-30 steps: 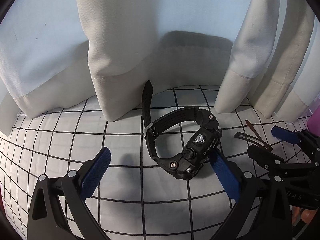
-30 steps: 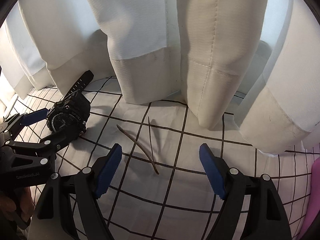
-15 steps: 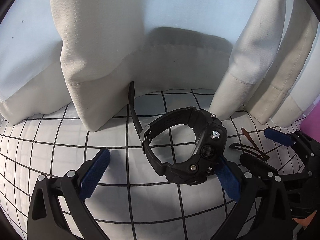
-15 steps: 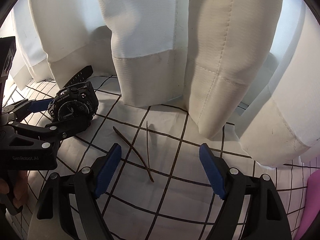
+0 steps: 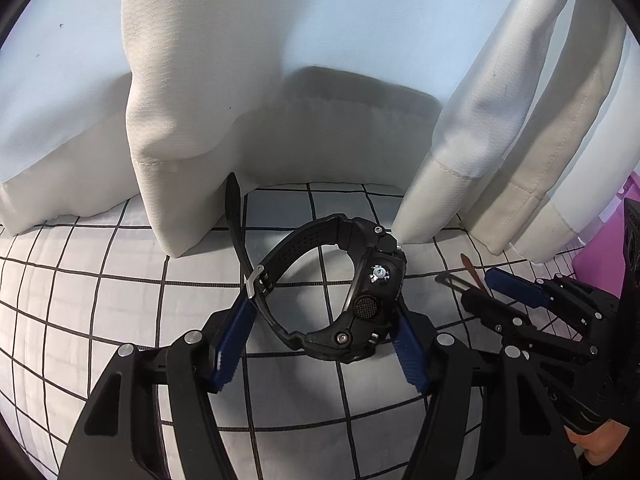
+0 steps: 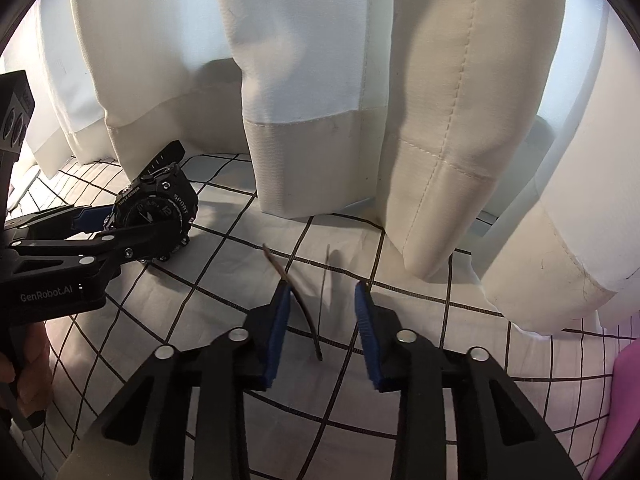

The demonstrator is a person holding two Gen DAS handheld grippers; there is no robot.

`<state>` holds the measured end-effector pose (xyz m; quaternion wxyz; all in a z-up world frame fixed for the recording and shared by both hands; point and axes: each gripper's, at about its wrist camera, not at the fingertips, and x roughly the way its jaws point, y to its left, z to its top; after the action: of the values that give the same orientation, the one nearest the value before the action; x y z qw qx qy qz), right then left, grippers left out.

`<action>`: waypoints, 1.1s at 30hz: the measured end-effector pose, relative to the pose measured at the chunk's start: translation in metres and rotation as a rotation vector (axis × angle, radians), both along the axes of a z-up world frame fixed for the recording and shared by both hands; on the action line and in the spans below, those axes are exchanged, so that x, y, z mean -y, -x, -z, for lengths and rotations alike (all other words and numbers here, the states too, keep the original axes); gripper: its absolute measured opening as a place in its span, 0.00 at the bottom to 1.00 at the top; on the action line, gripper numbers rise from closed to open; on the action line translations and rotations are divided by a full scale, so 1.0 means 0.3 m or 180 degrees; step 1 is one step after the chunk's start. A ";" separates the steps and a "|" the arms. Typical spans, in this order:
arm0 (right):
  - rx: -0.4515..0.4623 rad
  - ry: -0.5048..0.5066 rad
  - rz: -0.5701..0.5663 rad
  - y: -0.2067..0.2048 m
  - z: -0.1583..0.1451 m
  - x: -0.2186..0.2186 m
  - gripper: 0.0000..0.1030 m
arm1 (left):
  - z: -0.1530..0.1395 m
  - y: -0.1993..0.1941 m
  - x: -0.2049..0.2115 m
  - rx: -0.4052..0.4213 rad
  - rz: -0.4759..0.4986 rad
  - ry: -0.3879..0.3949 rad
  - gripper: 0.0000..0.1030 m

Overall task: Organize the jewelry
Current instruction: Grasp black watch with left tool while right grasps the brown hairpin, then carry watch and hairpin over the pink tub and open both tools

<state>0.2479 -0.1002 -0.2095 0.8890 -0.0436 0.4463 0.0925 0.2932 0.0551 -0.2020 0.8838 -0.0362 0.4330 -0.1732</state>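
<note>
Two claws, left claw seemingly gripping watch near curtain hem.

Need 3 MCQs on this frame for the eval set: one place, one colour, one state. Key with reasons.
1. Where is the black sport wristwatch?
A. Between the left hand-held gripper's blue pads.
B. Hanging on the curtain.
C. Inside a box.

2. What colour are the grid lines on the white cloth?
A. Red.
B. Green.
C. Black.

3. How do the right hand-held gripper's pads stand around the thin brown strip?
A. Clamped flat together.
B. Apart, strip between them.
C. Far from it.

Key: A, both pads, which have just been closing, press the watch's sides; C, dark lines cross the cloth; B, the jaws have just been closing but a gap remains.
</note>
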 end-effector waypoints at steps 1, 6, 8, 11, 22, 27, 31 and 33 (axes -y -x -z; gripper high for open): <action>-0.0007 -0.0019 0.0005 0.000 -0.002 0.004 0.20 | -0.002 0.007 -0.004 -0.0003 -0.0004 0.0015 0.61; 0.0054 -0.0057 0.0036 0.025 -0.015 0.007 0.14 | -0.016 0.073 -0.037 -0.0031 -0.0073 0.0031 0.61; 0.0090 -0.0052 0.0049 0.045 -0.025 0.002 0.14 | -0.004 0.089 -0.052 -0.0041 -0.0081 0.0040 0.61; 0.0094 -0.0078 0.0062 0.078 -0.038 0.001 0.14 | -0.012 0.115 -0.066 0.0000 -0.0072 -0.0039 0.61; 0.0132 -0.0172 0.0130 0.117 -0.108 -0.008 0.14 | -0.072 0.228 -0.076 0.0071 0.0043 -0.0118 0.61; 0.0213 -0.0178 0.0164 0.186 -0.192 -0.020 0.14 | -0.119 0.300 -0.078 0.0114 0.0144 -0.0143 0.61; 0.0281 -0.0178 0.0218 0.251 -0.252 -0.026 0.14 | -0.174 0.370 -0.092 0.0177 0.0284 -0.0144 0.61; 0.0325 -0.0178 0.0247 0.286 -0.287 -0.027 0.14 | -0.204 0.405 -0.093 0.0221 0.0348 -0.0142 0.61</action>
<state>0.1619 -0.0921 -0.1233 0.9144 -0.0061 0.3990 0.0681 0.1718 0.0830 -0.1408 0.8882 0.0133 0.4072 -0.2126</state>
